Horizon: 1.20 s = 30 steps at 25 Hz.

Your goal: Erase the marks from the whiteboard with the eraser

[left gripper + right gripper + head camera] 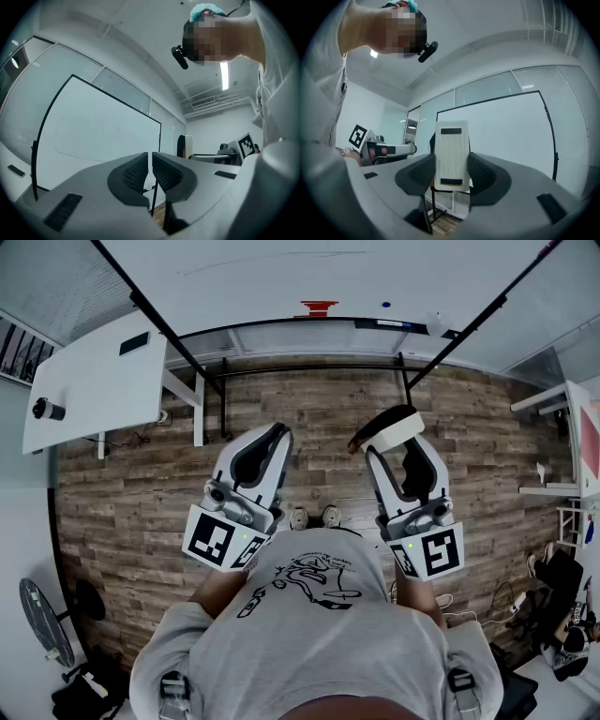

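right claw (451,174) is clamped on the eraser (451,150), whose long axis stands upright between the jaws. the whiteboard (506,136) stands ahead of it, well apart; reaching forward looks next. left claw (150,172), jaws nearly together, holds nothing.

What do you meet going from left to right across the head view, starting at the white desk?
white desk → left tool → person's shoes → right tool, clamped on the eraser
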Each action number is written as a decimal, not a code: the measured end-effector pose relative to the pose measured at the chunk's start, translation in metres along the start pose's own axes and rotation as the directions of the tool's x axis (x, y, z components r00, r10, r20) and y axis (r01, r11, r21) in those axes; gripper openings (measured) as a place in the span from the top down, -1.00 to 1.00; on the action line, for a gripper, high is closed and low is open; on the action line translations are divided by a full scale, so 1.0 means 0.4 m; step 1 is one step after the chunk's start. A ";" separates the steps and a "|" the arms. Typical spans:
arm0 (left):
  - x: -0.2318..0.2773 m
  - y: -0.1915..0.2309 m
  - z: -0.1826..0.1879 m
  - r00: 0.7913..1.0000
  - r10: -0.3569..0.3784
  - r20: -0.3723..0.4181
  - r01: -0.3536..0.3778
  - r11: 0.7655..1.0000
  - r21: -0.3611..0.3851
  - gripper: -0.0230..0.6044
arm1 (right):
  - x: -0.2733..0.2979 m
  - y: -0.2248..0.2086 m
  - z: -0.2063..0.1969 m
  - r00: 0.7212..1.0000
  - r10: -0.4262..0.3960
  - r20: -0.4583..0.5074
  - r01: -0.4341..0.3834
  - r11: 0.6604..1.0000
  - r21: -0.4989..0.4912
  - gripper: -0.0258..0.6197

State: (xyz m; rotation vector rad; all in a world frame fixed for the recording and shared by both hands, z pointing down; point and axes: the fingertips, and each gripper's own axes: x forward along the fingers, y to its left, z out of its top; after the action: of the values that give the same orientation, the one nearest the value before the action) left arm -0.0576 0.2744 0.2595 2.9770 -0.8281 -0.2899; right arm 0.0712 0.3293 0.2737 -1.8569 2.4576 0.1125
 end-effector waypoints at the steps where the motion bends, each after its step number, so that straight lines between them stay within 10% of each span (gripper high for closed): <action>1: -0.005 0.004 0.001 1.000 0.000 0.000 0.000 1.000 -0.001 0.79 | 0.004 0.007 0.002 1.000 0.002 0.002 -0.002 1.000 0.003 0.23; 14: -0.066 0.069 0.013 1.000 -0.028 -0.002 0.028 1.000 0.002 0.79 | 0.060 0.091 0.007 1.000 -0.015 0.008 0.015 1.000 -0.020 0.22; 30: 0.096 0.119 -0.009 0.999 -0.034 0.024 0.034 0.999 0.006 0.79 | 0.152 -0.070 -0.028 0.999 -0.047 0.016 0.047 0.999 -0.019 0.22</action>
State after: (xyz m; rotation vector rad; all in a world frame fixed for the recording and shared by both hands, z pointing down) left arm -0.0487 0.2138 0.2607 3.0007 -0.7828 -0.3265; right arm 0.0814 0.2625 0.2788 -1.9122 2.4093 0.1484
